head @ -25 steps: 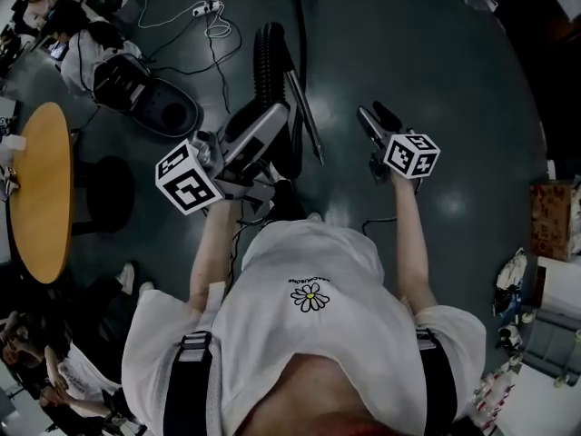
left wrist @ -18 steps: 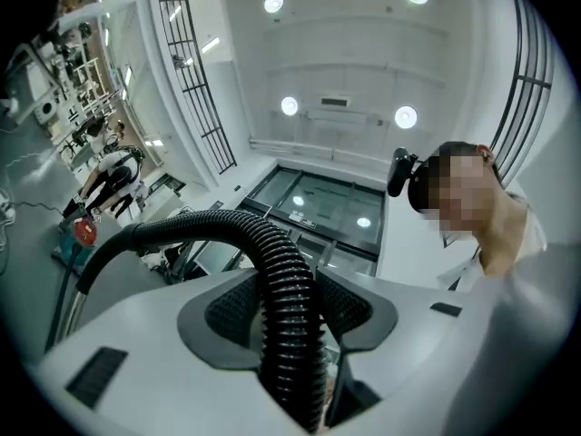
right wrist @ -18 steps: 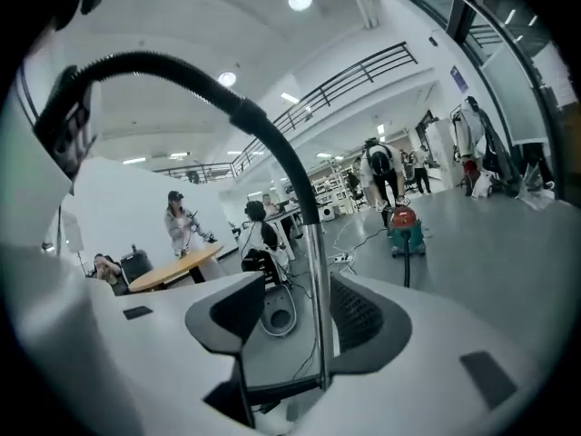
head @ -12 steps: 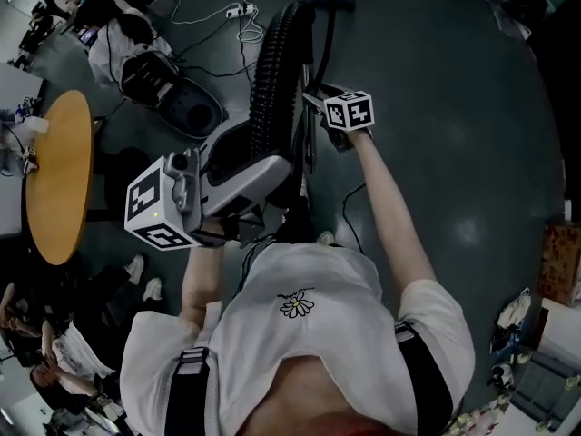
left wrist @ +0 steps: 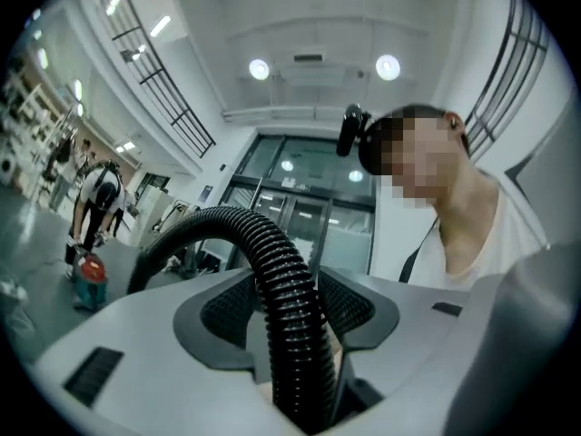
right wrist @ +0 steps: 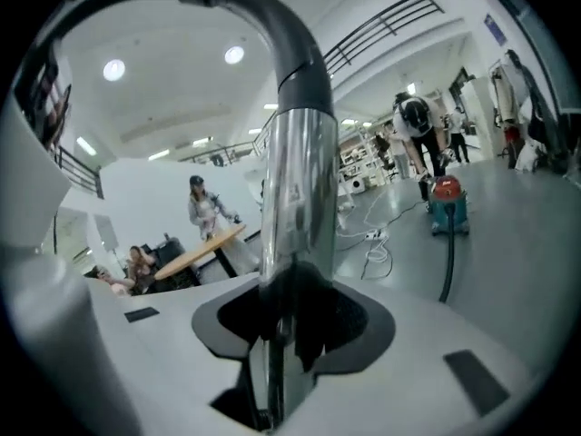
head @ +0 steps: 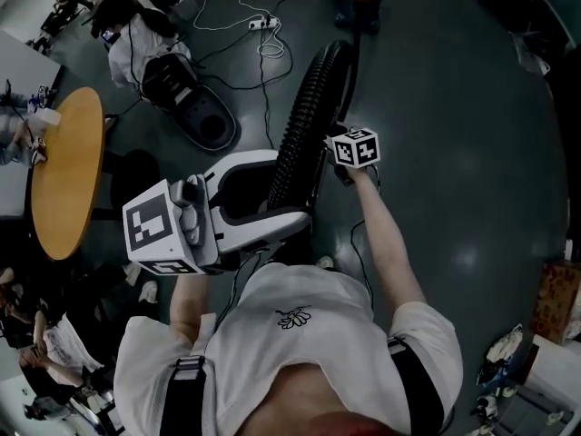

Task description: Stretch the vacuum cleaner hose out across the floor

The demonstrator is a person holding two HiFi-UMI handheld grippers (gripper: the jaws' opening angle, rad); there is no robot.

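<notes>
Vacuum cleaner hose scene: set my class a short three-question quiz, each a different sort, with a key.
1. What does the left tool hold? A ribbed black hose; B power strip; C cable.
2. True or false: the right tool is empty.
3. Fill in: in the head view, the round table lies on the person's ____ side.
Key: 1 A. 2 False: its jaws have just been closing and grip the metal tube. 3 left.

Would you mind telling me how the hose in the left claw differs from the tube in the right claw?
The hose is black, ribbed and arched; the tube is shiny, smooth and straight. The hose looks flexible, the tube rigid. Each sits between a claw's jaws; the right claw has just been closing on the tube.
</notes>
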